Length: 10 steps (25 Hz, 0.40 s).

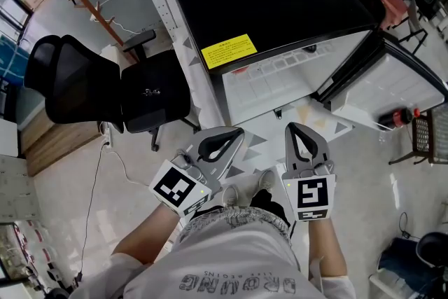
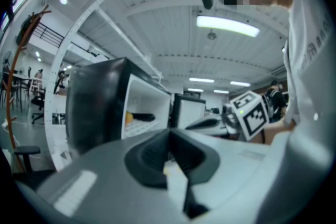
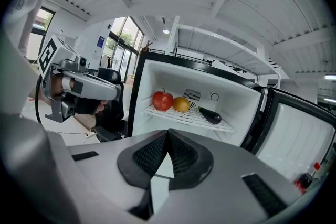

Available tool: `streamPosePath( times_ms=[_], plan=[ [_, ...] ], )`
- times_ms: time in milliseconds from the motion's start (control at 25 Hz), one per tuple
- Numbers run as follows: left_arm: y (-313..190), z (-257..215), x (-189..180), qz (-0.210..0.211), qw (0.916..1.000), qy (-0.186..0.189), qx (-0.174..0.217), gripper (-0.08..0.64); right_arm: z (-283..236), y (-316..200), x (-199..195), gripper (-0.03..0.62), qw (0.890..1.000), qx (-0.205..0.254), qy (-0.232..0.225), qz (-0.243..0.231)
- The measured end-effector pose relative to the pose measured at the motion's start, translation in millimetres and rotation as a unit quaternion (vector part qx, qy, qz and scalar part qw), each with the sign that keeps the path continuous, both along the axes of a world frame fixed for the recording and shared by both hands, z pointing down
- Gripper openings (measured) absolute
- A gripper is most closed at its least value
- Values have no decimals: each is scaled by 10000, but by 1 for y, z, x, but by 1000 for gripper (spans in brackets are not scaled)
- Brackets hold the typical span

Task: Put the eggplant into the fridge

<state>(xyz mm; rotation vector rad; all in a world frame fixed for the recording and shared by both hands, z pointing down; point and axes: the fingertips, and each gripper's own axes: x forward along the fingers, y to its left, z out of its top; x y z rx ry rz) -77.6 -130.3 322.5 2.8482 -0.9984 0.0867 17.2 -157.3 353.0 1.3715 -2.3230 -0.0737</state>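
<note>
**The eggplant point(image 3: 210, 115) is seen lying inside the open fridge point(image 1: 266, 3), while both grippers are held closed and empty in front of it.**

The eggplant is laid on the fridge's white wire shelf point(image 3: 178, 118), toward the right side of the fridge's interior. An orange point(image 3: 181, 104) is set just beside it, and a red apple point(image 3: 163, 100) sits further toward the fridge's left wall. The fridge door point(image 1: 392, 80) is swung wide open at the fridge's right, and a red-capped bottle point(image 1: 397, 117) is kept in its rack. The left gripper point(image 1: 238, 131) and the right gripper point(image 1: 290, 126) are held side by side before the fridge's opening, apart from it. The jaws of each are pressed together with nothing between them. A black office chair point(image 1: 105, 87) is placed to the left of the fridge.
</note>
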Motion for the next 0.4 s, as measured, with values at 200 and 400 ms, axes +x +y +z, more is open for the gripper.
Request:
streamPosePath(
  times_ms=[200, 400],
  plan=[
    [-2, -1, 3, -19, 10000, 3, -2, 6, 1, -2, 0, 3, 10000, -21, -7, -55],
    [-5, 1, 6, -36, 10000, -2, -10, 6, 3, -5, 3, 3, 9999, -38, -20, -91]
  ],
)
